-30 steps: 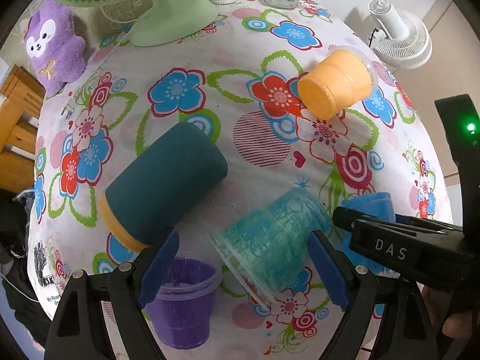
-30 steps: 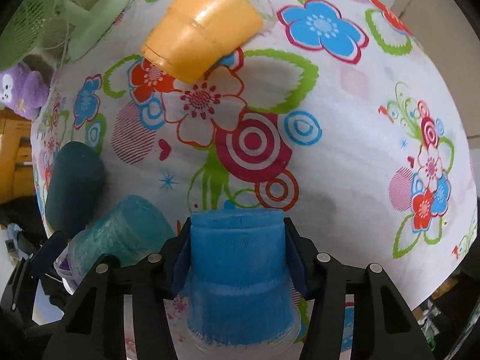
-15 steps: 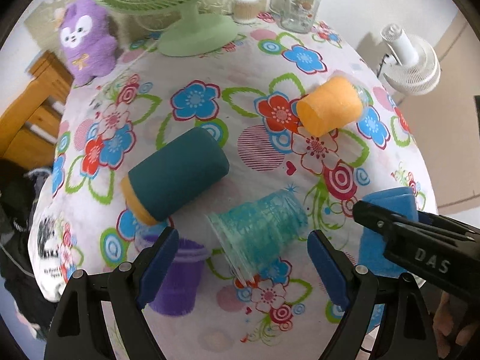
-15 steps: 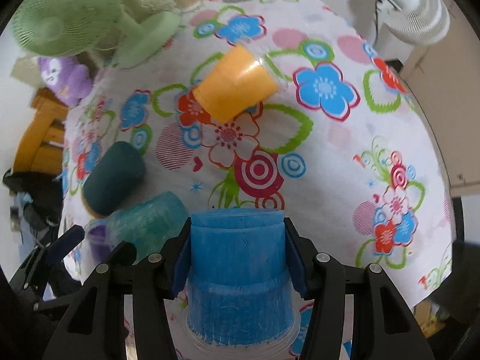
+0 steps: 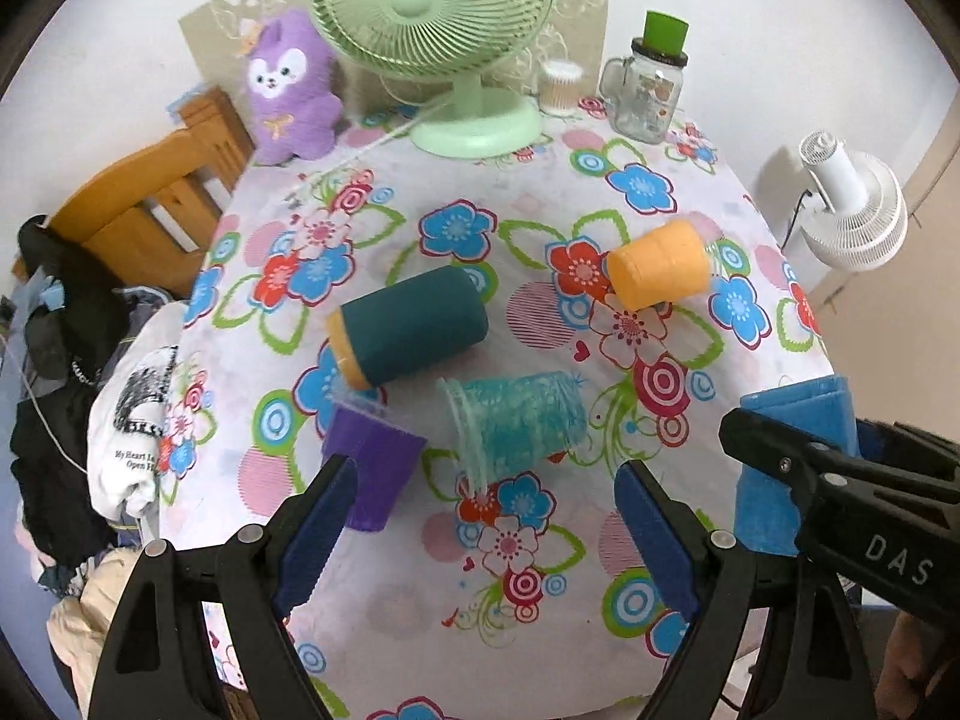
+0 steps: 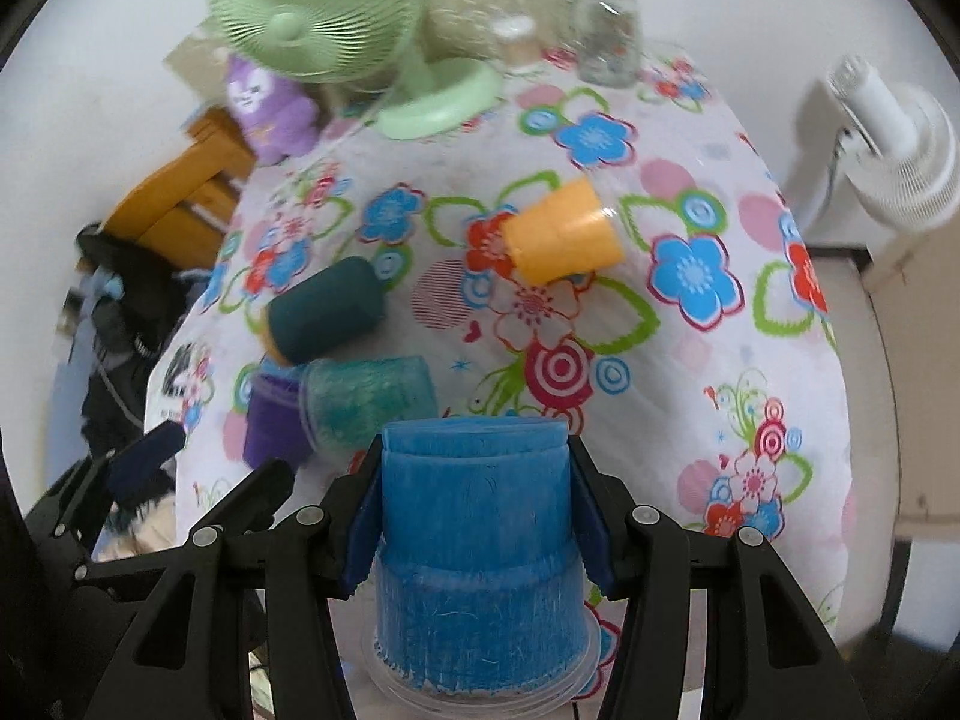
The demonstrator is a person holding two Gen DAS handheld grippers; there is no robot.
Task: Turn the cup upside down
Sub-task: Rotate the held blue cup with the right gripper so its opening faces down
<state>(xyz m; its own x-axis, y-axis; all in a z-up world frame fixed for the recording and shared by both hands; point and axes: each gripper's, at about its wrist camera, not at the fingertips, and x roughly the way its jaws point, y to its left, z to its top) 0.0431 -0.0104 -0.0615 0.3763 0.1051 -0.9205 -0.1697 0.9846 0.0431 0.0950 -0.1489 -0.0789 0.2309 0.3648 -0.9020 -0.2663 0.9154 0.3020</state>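
Note:
My right gripper (image 6: 474,510) is shut on a blue cup (image 6: 474,546), held above the near edge of the flowered table with its closed base pointing away and its clear rim toward the camera. The blue cup also shows in the left wrist view (image 5: 792,468), at the right, clamped by the right gripper. My left gripper (image 5: 486,546) is open and empty, raised above the near part of the table. A teal clear cup (image 5: 516,420) lies on its side just beyond it.
On the flowered tablecloth (image 5: 540,192) a dark green cup (image 5: 408,324) and an orange cup (image 5: 660,264) lie on their sides. A purple cup (image 5: 372,468) stands near the left fingertip. A green fan (image 5: 438,18), plush toy (image 5: 288,90) and jar (image 5: 654,84) stand at the back.
Both grippers have risen and pulled back from the table, so more of it shows. The right gripper has lifted the blue cup with it. The left stayed open.

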